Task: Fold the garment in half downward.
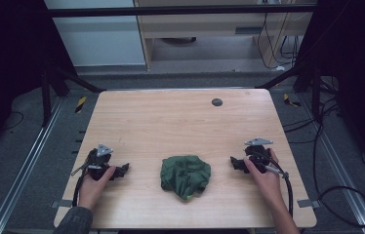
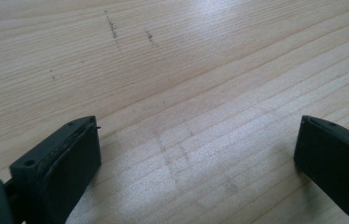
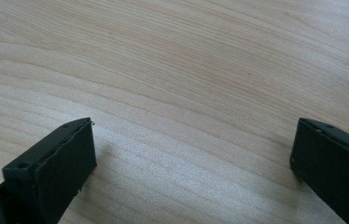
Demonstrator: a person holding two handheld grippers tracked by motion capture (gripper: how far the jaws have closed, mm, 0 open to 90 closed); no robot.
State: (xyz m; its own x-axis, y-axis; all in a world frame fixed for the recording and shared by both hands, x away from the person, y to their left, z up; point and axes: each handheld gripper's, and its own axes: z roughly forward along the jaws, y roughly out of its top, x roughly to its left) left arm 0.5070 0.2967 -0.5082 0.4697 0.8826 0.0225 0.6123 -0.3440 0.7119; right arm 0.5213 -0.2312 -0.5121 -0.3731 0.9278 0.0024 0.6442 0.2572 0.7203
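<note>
Wooden table (image 1: pixel 171 117), round dark grommet (image 1: pixel 216 102), grey floor (image 1: pixel 19 146), cables (image 1: pixel 346 195)

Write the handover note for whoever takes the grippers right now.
Left gripper: open, holding nothing, resting on the table left of the green cloth.
Right gripper: open, holding nothing, on the table right of the cloth.
The cloth lies crumpled in a heap near the front edge, between the two grippers, touched by neither.
Done: nothing visible yet.
Left: probably all the cloth handling.

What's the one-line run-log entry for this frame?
left gripper: open, empty | right gripper: open, empty | green cloth: crumpled between them, untouched | table
</note>
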